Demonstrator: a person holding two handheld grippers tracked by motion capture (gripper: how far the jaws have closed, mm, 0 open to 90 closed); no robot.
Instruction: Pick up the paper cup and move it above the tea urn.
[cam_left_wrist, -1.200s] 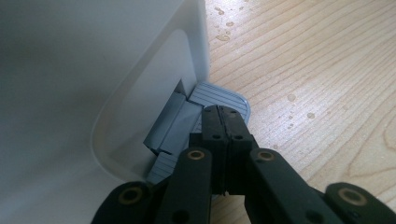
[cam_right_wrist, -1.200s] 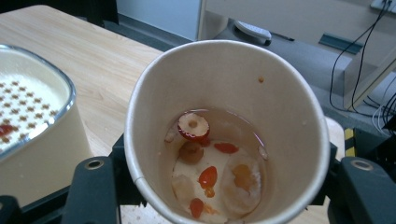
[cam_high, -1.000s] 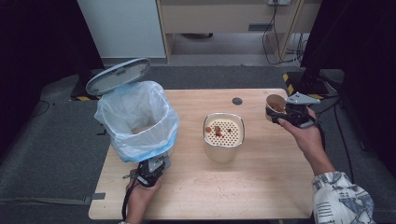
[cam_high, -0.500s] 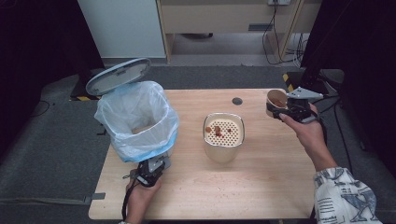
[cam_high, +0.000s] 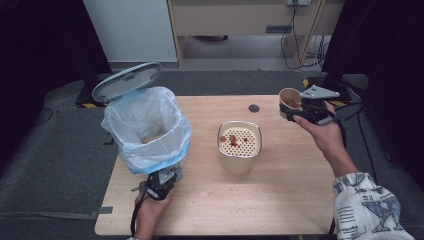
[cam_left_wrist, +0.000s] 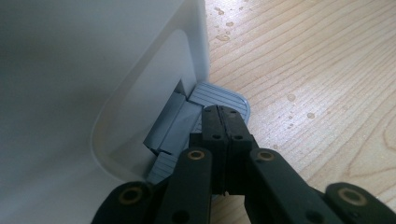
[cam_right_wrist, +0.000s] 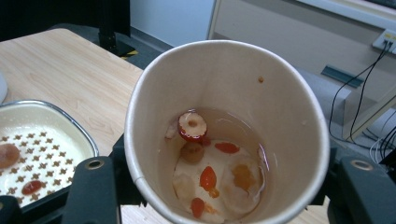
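Note:
A white pedal bin (cam_high: 150, 150) lined with a pale blue bag stands at the table's left, its grey lid (cam_high: 126, 81) tipped open. My left gripper (cam_high: 161, 181) is shut, with its tips (cam_left_wrist: 222, 116) resting on the bin's grey pedal (cam_left_wrist: 219, 95). My right gripper (cam_high: 296, 109) is shut on a paper cup (cam_high: 289, 99), held above the table's far right. In the right gripper view the cup (cam_right_wrist: 280, 107) holds a little liquid with red and orange fruit pieces (cam_right_wrist: 205, 177). A cream container with a perforated strainer insert (cam_high: 240, 141) stands mid-table with a few fruit bits on it.
A small black disc (cam_high: 254, 108) lies on the table behind the container. Water drops (cam_left_wrist: 292, 98) dot the wood near the pedal. The wooden table (cam_high: 260, 205) has open surface along its front. Dark curtains and cables lie beyond the far edge.
My right hand has lifted the paper cup slightly higher and a little farther back. The left gripper stays on the pedal and the lid stays open.

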